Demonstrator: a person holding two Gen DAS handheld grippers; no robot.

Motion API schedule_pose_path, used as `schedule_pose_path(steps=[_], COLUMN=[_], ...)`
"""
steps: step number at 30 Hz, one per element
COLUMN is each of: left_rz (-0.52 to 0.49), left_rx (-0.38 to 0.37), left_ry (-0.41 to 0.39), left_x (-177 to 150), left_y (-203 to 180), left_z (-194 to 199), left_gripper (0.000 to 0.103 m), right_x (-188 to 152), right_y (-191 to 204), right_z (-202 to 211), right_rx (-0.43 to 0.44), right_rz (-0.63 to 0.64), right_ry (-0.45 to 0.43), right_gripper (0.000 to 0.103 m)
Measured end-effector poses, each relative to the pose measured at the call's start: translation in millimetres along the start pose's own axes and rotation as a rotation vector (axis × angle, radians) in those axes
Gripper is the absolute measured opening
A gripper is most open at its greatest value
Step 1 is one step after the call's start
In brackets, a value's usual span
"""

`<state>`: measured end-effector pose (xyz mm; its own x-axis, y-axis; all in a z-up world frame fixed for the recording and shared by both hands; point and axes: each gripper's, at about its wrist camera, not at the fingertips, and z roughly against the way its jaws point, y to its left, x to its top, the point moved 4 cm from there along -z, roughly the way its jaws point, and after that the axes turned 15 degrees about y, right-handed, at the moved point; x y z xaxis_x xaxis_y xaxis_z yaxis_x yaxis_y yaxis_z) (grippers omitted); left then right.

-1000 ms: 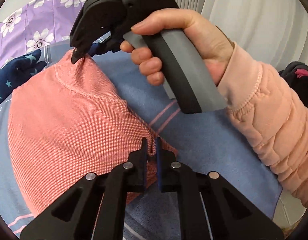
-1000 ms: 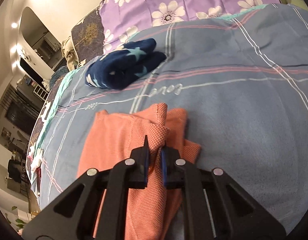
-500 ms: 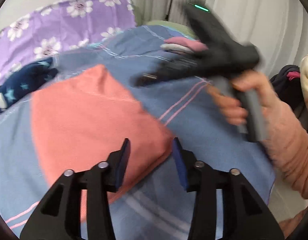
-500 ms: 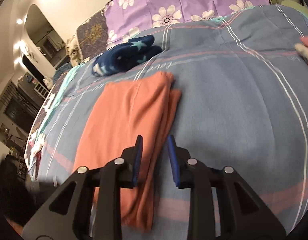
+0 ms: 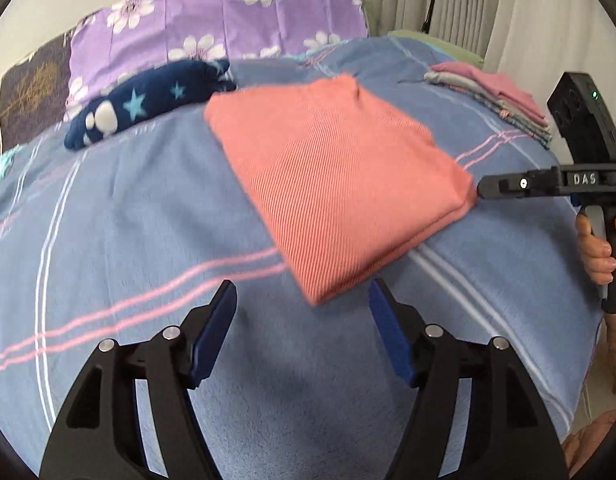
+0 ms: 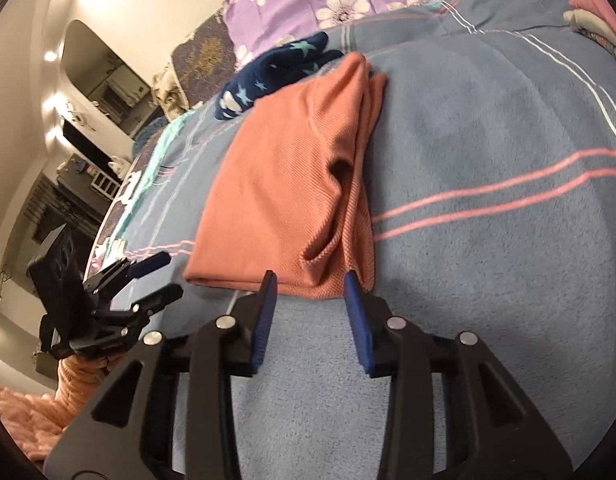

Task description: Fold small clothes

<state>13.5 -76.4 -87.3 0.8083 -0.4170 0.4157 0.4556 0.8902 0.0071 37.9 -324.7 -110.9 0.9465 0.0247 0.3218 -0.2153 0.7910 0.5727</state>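
Both tools released, salmon garment folded flat on the bed.
Left tool (image 5: 300, 300) and right tool (image 6: 309, 280), pinching the salmon garment (image 5: 331, 176) a second ago, now stand spread and empty beside its near edges; the fold appears complete, so it likely joins the folded stack (image 5: 491, 96).

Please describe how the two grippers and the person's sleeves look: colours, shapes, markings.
Both the left gripper and the right gripper are matte black, with angular linkage arms, silver rivets and flat blue fingers. The right one carries white letters "DAS" and a small green light. The sleeve is quilted peach-pink.
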Motion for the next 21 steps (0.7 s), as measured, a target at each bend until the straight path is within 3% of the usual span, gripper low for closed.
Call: schedule_pose_path(steps=[10,12,14,17,21], left_rz=[0.043,0.033,0.024,0.028,0.028], left_rx=[0.042,0.055,0.063,0.058,0.069], left_ry=[-0.008,-0.007,0.003,0.004,0.002], left_x=[11,13,13,12,10], left_y=[8,6,5,6,7], left_z=[-11,-13,-17,-18,-17], left_gripper=[0.069,0.069,0.069,0.069,0.069], right_x=[2,3,6,3,-3], right_y=[6,8,7,4,10], right_z=[-15,-16,-19,-11,22], right_rx=[-0.066,-0.095,-0.14,-0.093,-0.049], right_rz=[-0.033,-0.036,-0.046,-0.075,-0.084], right_ry=[-0.046,-0.045,-0.042,-0.065,-0.161], right_gripper=[0.037,0.031,0.009,0.006,0.005])
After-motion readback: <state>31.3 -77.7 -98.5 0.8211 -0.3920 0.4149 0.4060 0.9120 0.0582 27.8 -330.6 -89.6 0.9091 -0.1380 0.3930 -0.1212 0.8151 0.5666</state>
